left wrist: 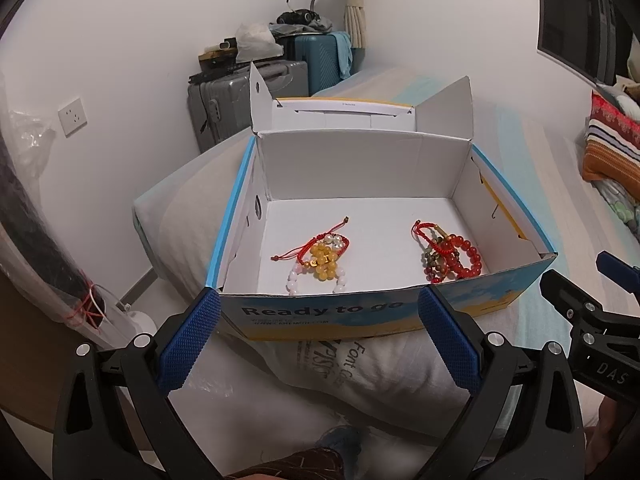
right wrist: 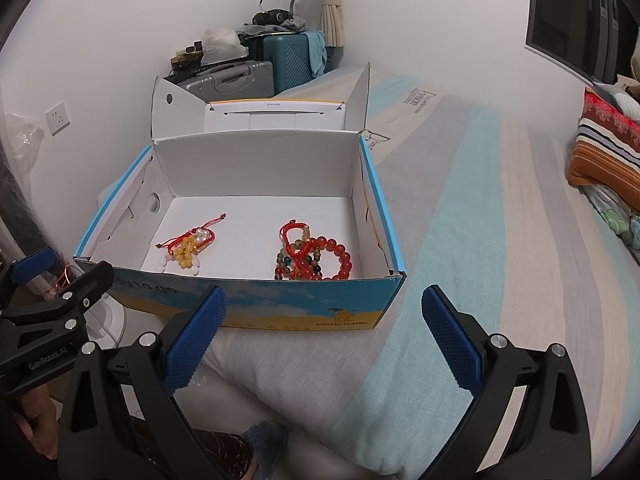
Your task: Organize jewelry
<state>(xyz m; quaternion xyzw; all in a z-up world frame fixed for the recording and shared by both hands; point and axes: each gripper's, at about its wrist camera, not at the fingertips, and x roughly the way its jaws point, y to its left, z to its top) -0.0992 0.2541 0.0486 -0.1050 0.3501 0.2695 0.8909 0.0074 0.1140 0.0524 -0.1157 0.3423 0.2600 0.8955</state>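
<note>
Left wrist view: left gripper (left wrist: pixel 318 334) held low in front of the box (left wrist: pixel 360 312), jaws spread wide, nothing between them; its fingertips sit just short of the box's near wall. Box is open, lid flaps standing up at the back, resting on a bed (left wrist: pixel 560 184). On the box floor, two separate piles: yellow-and-white bead bracelets (left wrist: pixel 320 262) with red cord to the left, red and dark bead bracelets (left wrist: pixel 450 256) to the right, well apart from each other. Part of the right gripper shows at the frame's right edge. Right wrist view: right gripper (right wrist: pixel 320 332) likewise wide open and empty, hovering nearer the box's right corner (right wrist: pixel 394 280), over the striped bedding. Same two piles visible inside; no loose jewelry seen on the bedding. Judgement: sorting looks largely done, pieces grouped by colour in the box; closing the lid may be what remains.
</note>
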